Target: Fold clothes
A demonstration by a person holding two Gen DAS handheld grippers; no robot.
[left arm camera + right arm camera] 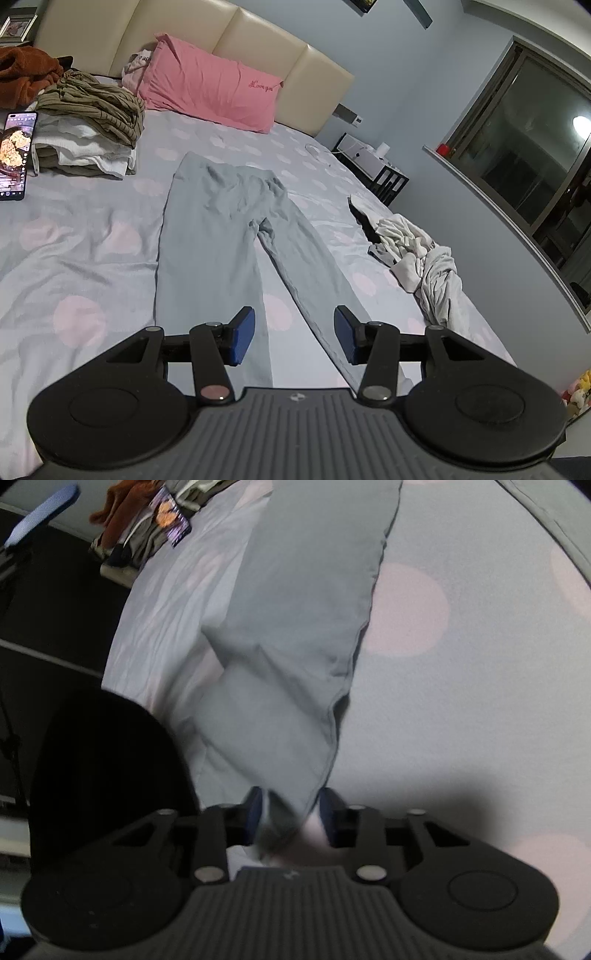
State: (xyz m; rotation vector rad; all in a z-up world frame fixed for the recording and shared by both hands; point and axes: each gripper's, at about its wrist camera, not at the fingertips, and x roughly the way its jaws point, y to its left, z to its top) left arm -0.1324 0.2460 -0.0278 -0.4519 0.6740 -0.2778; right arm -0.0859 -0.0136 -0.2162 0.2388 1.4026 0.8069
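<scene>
The grey trousers (221, 229) are laid flat on the dotted bed sheet (74, 258), about mid-bed. Their long axis runs from near to far: the waistband points toward the far headboard (258, 48) and pink pillow (210, 88), and the two legs run back toward the near edge, parting slightly at the crotch. The left leg lies straight; the right leg angles off to the right.

In the right wrist view, the hem end of one trouser leg (280, 738) is seen drawn between the pads of the right gripper (290, 821), which is pressed together on the cloth. The picture is blurred there, so the depth of the bite cannot be told. The left gripper (293, 334) is held above the near ends of the legs, its pads spread apart with nothing between them.

The step in hand is judged to be the taking up of the leg ends for a first fold. The next move calls for the left gripper to be lowered onto the other leg end and closed before anything is lifted.

A stack of folded clothes (88, 125) and a lit phone (14, 155) are noted at the far left; a crumpled white garment (417, 251) lies at the right edge.
</scene>
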